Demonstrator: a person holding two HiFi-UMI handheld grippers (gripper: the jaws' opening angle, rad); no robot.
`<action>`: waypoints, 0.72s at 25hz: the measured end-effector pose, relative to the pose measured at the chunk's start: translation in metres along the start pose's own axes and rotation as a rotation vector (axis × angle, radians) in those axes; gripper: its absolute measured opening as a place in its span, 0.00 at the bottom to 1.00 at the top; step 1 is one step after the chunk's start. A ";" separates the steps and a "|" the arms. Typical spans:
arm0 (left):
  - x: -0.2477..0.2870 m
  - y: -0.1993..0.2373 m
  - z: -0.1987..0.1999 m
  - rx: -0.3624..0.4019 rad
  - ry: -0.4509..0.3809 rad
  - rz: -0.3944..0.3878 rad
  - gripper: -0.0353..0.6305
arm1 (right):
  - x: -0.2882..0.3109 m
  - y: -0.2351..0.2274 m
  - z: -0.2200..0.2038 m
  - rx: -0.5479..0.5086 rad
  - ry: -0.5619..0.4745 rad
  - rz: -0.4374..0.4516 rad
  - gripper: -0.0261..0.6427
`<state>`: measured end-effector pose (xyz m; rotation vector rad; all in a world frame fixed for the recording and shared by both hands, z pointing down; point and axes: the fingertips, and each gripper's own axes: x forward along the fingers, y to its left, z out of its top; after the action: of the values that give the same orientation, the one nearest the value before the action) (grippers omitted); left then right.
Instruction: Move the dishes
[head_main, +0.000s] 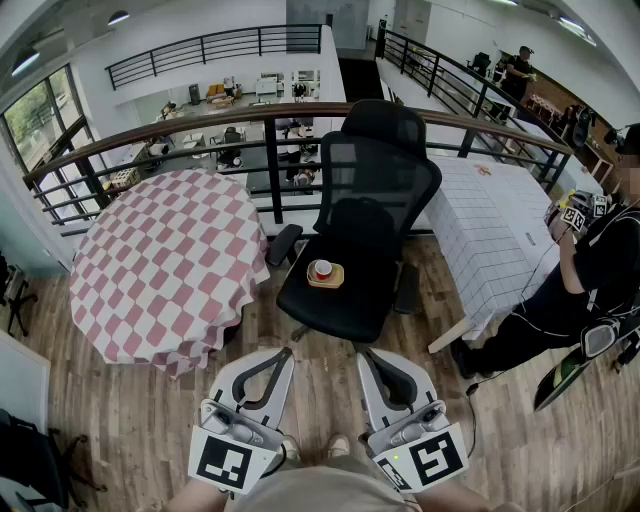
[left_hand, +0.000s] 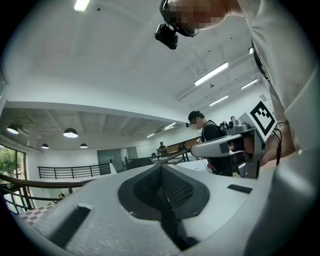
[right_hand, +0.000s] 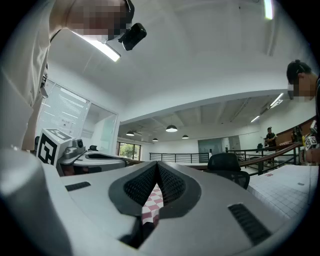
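We hold the left gripper (head_main: 282, 353) and the right gripper (head_main: 366, 356) level, short of the office chair (head_main: 345, 305). Both have their jaws closed on nothing, seemingly because the reach is not yet begun. On the chair's seat stands a cup (head_main: 322, 267) on a small plate (head_main: 336, 279), awaiting pickup.

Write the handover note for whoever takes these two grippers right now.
Left gripper: fingers together, empty, held level near the body.
Right gripper: the same, shut and empty.
Dishes: a cup on a small plate, both on the seat of the black office chair straight ahead. A checkered round table stands to its left and a white-clothed table to its right.
Done: nothing, neither gripper touches the dishes.
Left: open, reach to the chair seat, grip the plate and cup, and carry them off. The pictures do not show the destination.
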<state>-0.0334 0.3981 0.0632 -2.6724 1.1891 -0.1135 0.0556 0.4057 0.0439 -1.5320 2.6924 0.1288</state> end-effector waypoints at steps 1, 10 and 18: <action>0.001 -0.002 0.000 -0.001 0.006 -0.005 0.07 | 0.000 -0.001 0.000 0.003 0.002 -0.002 0.07; 0.003 -0.006 0.000 -0.044 0.006 -0.013 0.07 | -0.003 -0.008 -0.003 0.028 0.000 -0.010 0.07; 0.007 0.007 -0.006 -0.067 0.019 0.007 0.07 | 0.008 -0.011 -0.012 0.067 0.024 0.001 0.07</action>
<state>-0.0347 0.3880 0.0676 -2.7301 1.2286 -0.1001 0.0613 0.3924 0.0544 -1.5236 2.6867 0.0202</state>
